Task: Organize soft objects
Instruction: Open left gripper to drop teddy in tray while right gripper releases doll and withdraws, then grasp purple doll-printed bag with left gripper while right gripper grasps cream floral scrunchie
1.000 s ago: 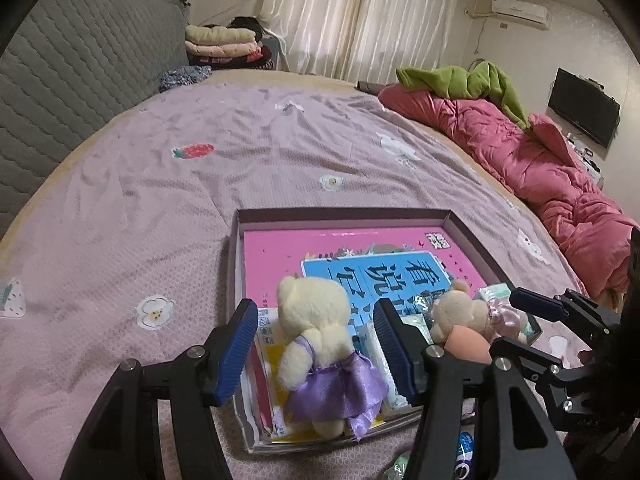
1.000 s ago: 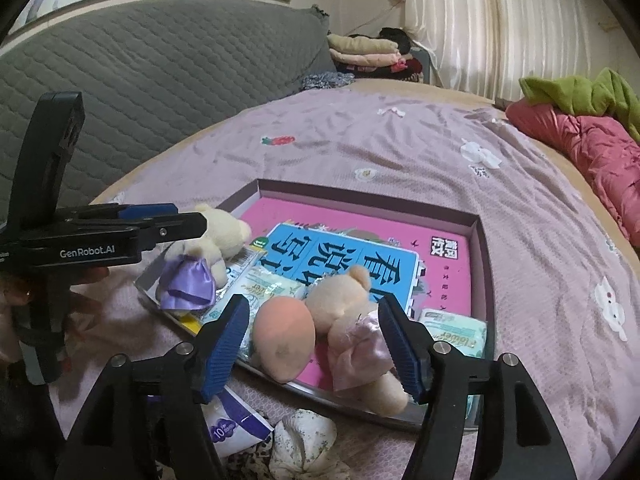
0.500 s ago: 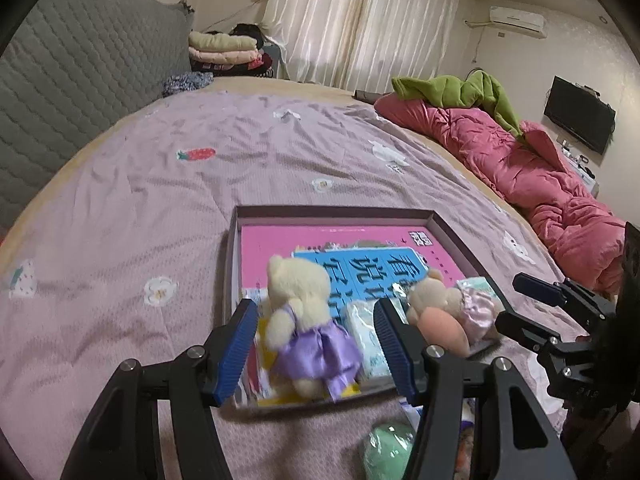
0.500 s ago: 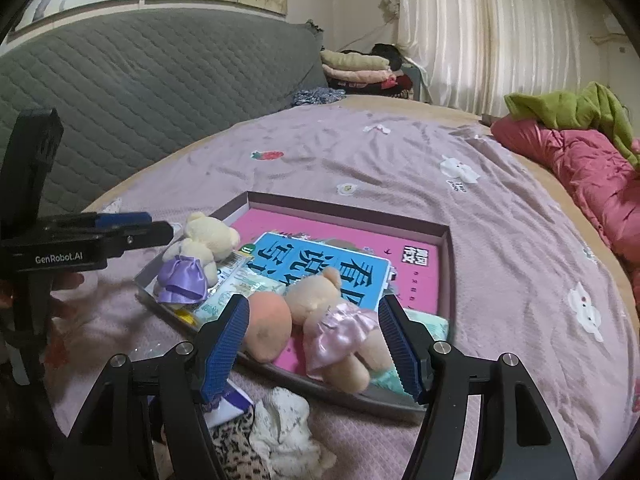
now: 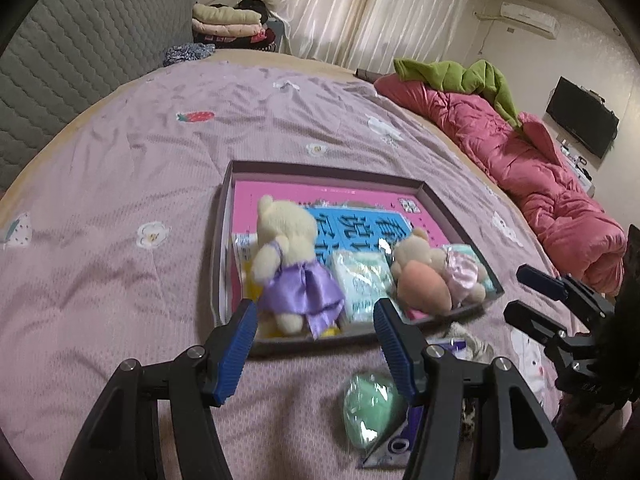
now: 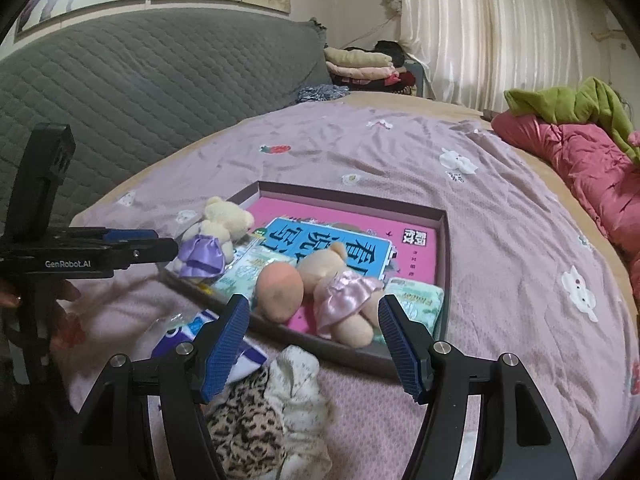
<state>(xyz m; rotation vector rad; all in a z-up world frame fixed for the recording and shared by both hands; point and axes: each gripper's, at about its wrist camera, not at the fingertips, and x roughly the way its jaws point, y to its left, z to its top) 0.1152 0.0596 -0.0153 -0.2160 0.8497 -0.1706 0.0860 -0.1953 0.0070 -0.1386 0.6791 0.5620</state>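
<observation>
Left wrist view: both claws, left claw [image 5: 314, 346] and right claw [image 6: 314, 346], gape empty short of the tray [image 5: 320, 170]. Drop onto the green soft ball [image 5: 370, 410] on the bed, pinching gently.

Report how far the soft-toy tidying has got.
Done: the purple-dress bear, pink-dress bear and peach ball lie in the tray. In hand: nothing; left gripper and right gripper are open and empty. Left: green ball and leopard-print cloth outside the tray.
</observation>
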